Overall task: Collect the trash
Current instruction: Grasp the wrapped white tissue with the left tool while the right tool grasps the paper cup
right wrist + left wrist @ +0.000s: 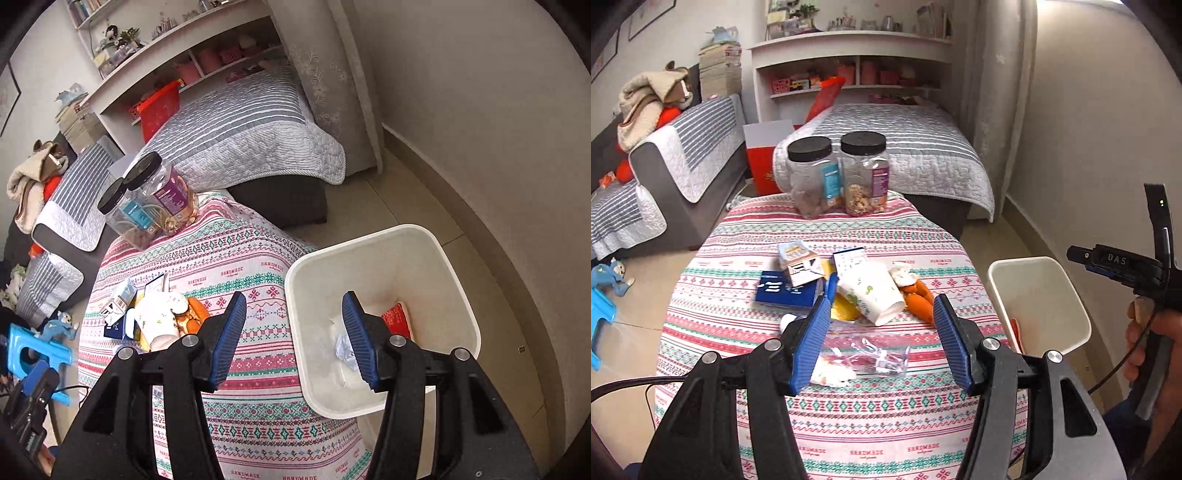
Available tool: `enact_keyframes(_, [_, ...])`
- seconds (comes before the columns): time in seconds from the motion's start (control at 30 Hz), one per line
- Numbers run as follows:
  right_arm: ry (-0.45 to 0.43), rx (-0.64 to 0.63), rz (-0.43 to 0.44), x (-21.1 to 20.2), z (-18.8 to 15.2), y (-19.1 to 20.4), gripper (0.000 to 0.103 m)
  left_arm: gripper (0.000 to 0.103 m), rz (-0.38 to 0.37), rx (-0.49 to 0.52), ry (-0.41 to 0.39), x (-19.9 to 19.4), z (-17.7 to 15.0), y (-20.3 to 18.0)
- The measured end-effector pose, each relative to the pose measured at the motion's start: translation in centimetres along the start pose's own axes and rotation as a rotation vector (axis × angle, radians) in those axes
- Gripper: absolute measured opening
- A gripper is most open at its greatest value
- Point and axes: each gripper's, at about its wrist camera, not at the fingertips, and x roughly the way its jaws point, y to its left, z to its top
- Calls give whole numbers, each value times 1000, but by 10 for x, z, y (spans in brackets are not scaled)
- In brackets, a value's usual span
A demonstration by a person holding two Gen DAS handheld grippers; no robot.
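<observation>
Both grippers, left (881, 341) and right (293, 341), hold ribbed blue fingers apart, gripping nothing. Crinkled clear wrap (875, 356) is hard to make out on the woven cloth (849, 417); beyond lies a paper cup (873, 295). Crumpled paper (345, 350) in the smooth white bin (454, 280) is half hidden.

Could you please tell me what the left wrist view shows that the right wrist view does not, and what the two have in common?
Only the left wrist view shows the clear plastic wrapper lying on the tablecloth between the open left gripper, and the person's hand holding the right tool.

Only the right wrist view shows the crumpled white paper at the bottom of the bin, under the open right gripper.

Both show the two black-lidded jars, the paper cup, the orange peel and a red item in the bin.
</observation>
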Motion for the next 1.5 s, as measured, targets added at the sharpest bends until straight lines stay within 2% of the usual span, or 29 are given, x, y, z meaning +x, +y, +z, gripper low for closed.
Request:
enact_keyframes(0.17, [1,-71,95,5,-12,52,56,63,121,-86,-3,-52,-14,78])
enact_keyframes(0.27, [18,-157,163,13,-25,94,56,66,181,-118,9,-54,-23,110])
enact_keyframes(0.37, [87,-276,236,27,-47,140,57,66,155,-197,69,-37,-34,131])
enact_keyframes(0.5, [113,-540,232,30,-82,194,63,66,139,-241,134,-12,-57,136])
enact_keyframes(0.6, [142,-604,227,38,-94,212,64,66,101,-267,167,16,-69,133])
enact_keyframes(0.8, [190,-611,174,61,-96,219,64,66,5,-303,275,86,-94,124])
enact_keyframes(1.07, [222,-586,121,78,-91,204,64,66,-103,-371,359,143,-101,108])
enact_keyframes(1.17, [225,-570,111,81,-87,198,64,66,-143,-448,393,163,-106,109])
enact_keyframes(1.23, [221,-558,112,82,-83,196,64,66,-155,-486,386,171,-107,111])
enact_keyframes(1.3, [221,-548,121,83,-80,195,64,65,-153,-482,368,174,-103,109])
enact_keyframes(1.33, [222,-542,123,84,-79,194,64,63,-154,-484,364,175,-101,108])
enact_keyframes(1.4, [223,-534,125,86,-77,195,64,50,-178,-487,355,180,-100,105])
enact_keyframes(1.5, [228,-533,124,92,-77,197,64,41,-193,-472,340,182,-96,99])
